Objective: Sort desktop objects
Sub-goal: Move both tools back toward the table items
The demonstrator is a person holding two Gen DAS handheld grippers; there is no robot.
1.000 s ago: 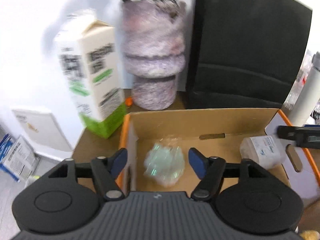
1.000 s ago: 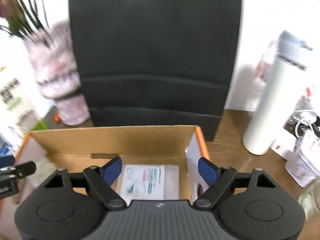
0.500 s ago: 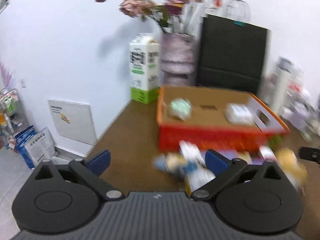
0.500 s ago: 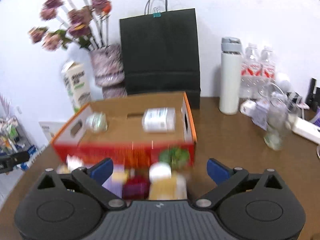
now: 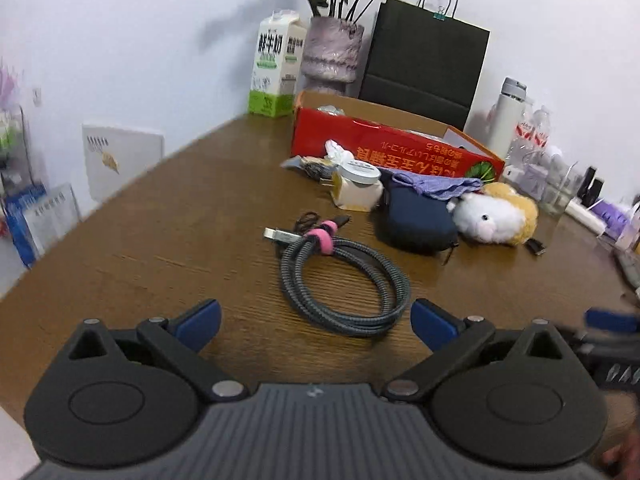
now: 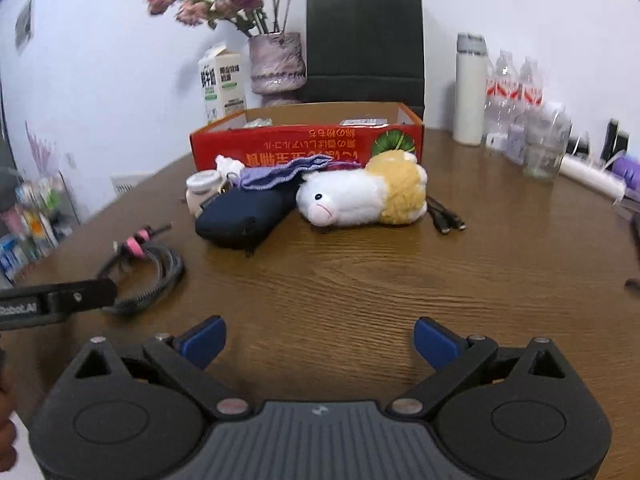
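Both tools spread wide, empty: left tool [image 5: 316, 322] just short of the coiled cable [image 5: 344, 276] on the worktop [image 5: 160, 240]. Best straddling the bundled strands near the pink tie [image 5: 320, 238], then into the red box [image 5: 384, 148]. Right tool [image 6: 318, 340] over bare wood.

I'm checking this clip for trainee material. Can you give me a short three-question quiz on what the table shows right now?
1. True or false: the left gripper holds the coiled cable.
2. What lies draped over the dark blue pouch? A) purple cloth B) milk carton C) white flask
3. Which object lies directly in front of the red box, right of the pouch?

Key: 1 false, jaws open; 2 A, purple cloth; 3 plush toy.
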